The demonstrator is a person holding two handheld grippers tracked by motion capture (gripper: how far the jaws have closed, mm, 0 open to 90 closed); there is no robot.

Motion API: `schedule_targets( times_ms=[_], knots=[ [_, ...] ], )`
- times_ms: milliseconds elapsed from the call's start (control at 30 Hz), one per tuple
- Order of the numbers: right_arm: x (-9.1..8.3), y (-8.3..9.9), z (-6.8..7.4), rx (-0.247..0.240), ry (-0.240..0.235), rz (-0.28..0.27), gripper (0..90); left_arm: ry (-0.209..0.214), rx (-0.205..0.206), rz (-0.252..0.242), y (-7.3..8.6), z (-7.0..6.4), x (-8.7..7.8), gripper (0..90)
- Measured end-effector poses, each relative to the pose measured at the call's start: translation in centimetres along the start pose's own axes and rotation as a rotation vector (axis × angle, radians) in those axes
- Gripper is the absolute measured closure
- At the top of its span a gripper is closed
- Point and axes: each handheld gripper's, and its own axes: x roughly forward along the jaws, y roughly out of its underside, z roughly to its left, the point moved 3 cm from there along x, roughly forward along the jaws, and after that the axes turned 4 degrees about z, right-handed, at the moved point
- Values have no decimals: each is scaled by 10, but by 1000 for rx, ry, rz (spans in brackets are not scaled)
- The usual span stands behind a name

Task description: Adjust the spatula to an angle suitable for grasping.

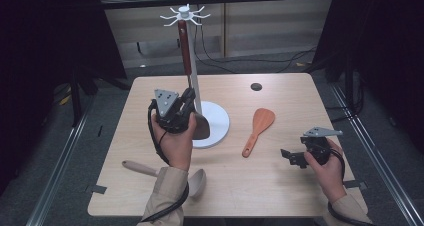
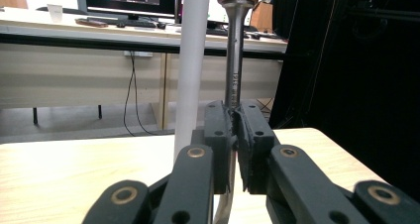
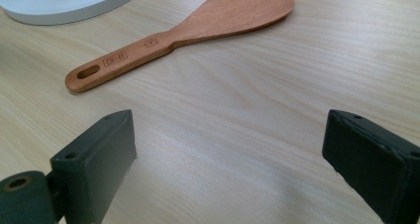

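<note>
A white utensil stand [image 1: 191, 61] rises from a round base [image 1: 219, 120] at mid-table. From one of its top hooks hangs a turner with a red-brown wooden handle [image 1: 184, 43] and a dark head [image 1: 201, 127]. My left gripper [image 1: 184, 102] is shut on the turner's metal shank [image 2: 234, 60], just beside the white pole [image 2: 192, 60]. My right gripper [image 1: 289, 156] is open low over the table at the right, with nothing between its jaws. An orange wooden spatula [image 3: 198, 28] lies flat ahead of it.
The spatula [image 1: 258, 131] lies right of the base. A pale spoon with a wooden handle [image 1: 165, 173] lies near the front edge, partly under my left sleeve. A dark round hole [image 1: 256, 86] sits at the back of the table. Cables run across the floor behind.
</note>
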Motion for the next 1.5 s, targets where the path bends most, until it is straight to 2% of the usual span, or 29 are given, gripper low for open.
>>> schedule_targets(
  times_ms=[567,800,1200,1367,1400,1467,1500],
  knots=[
    [1,0,2,-7,-3,1,57,26,4,-4,0,8,6,809],
    [1,0,2,-7,-3,2,57,24,18,5,-2,9,10,809],
    [0,0,2,-5,-6,5,57,25,15,5,-2,9,13,807],
    [0,-1,2,-9,-5,1,57,31,19,-14,-3,8,10,807],
    [0,0,2,-7,-5,3,57,39,27,-45,-5,8,7,808],
    [0,0,2,-9,-2,2,57,47,42,-75,-8,8,4,819],
    [0,0,2,-9,-4,1,57,61,36,-94,-10,7,3,828]
  ],
)
